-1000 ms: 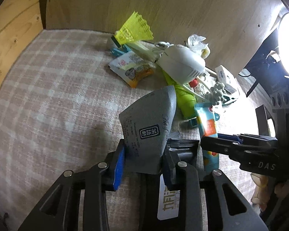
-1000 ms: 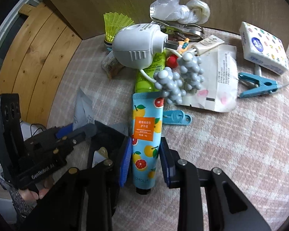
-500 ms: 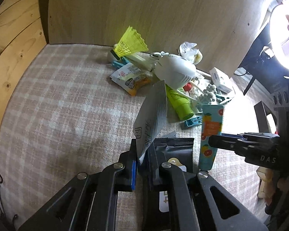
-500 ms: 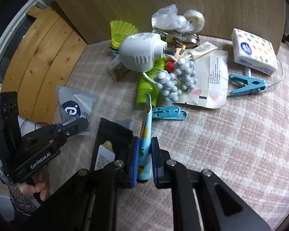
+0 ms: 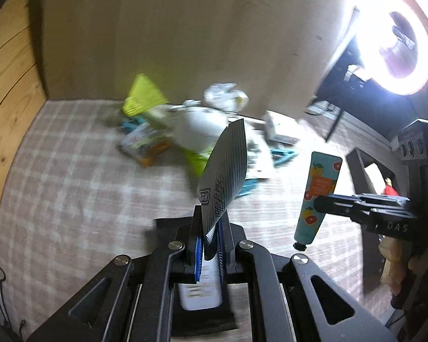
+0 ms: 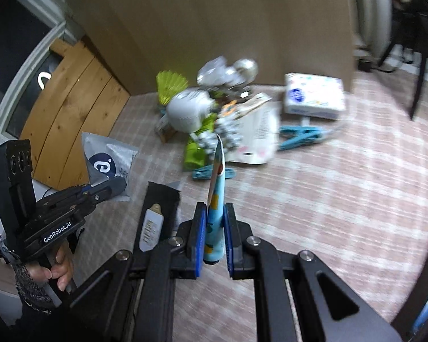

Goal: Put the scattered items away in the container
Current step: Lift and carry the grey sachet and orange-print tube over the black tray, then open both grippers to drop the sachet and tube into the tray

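Two handheld grippers hover over a pink checked tablecloth (image 6: 342,193), each carrying one item. The left gripper (image 5: 209,252), at the bottom centre of its view, pinches the lower corner of a grey striped sachet (image 5: 225,176) so that it stands upright. The right gripper (image 6: 214,239) clamps a fruit-printed hand cream tube (image 6: 216,199) near its cap end, with the flat crimp pointing up; this grip probably keeps both items clear of the cloth for carrying. Below them lies a black pouch (image 6: 159,196) with a white item on it, possibly the container, though I cannot tell. The remaining clutter, including a white plug-in device (image 6: 187,111), a yellow shuttlecock (image 6: 171,85), a blue clothes peg (image 6: 299,136) and a tissue packet (image 6: 314,95), is heaped in the upper centre against a wooden back panel. Open cloth spreads to the lower right; a wooden wall closes the left side.
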